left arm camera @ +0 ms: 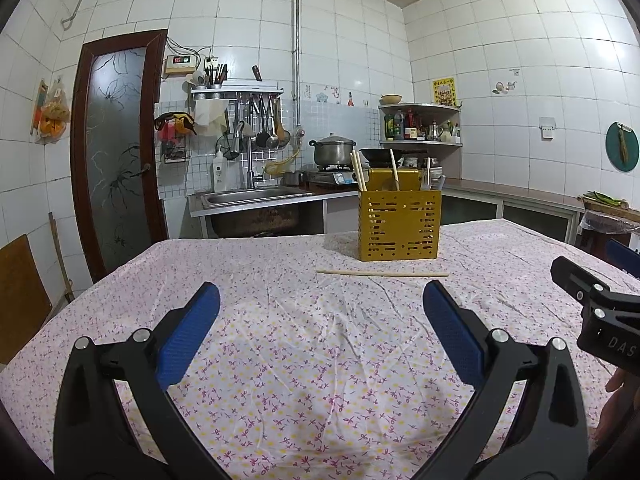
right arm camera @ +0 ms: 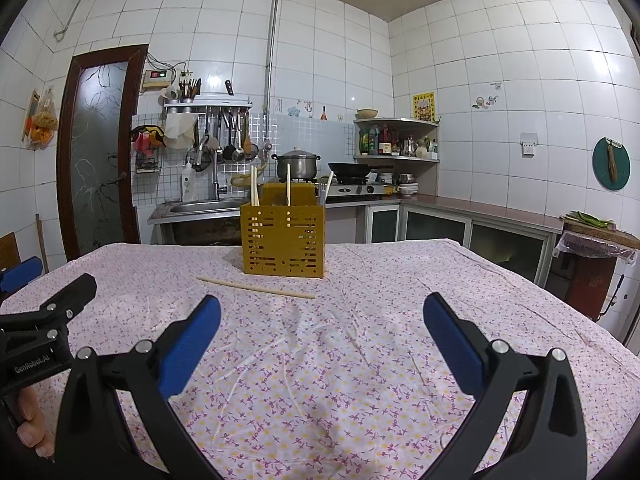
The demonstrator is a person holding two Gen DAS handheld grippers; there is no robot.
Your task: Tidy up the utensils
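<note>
A yellow perforated utensil holder point(left arm camera: 399, 225) point(right arm camera: 283, 239) stands upright on the flowered tablecloth, with chopsticks point(left arm camera: 357, 171) point(right arm camera: 253, 185) and other utensils sticking out of it. One loose wooden chopstick point(left arm camera: 382, 273) point(right arm camera: 256, 287) lies flat on the cloth just in front of the holder. My left gripper point(left arm camera: 320, 304) hangs open over the cloth, well short of the chopstick, nothing between its blue pads. My right gripper point(right arm camera: 320, 314) is also open and empty, the chopstick ahead and slightly left of it.
The table point(left arm camera: 240, 264) point(right arm camera: 400, 280) is covered by a white cloth with pink flowers. Behind it run a sink point(left arm camera: 248, 198), a stove with a pot point(left arm camera: 333, 151) and wok, and a counter point(right arm camera: 480, 208). A brown stand point(right arm camera: 592, 264) is beside the table's right edge.
</note>
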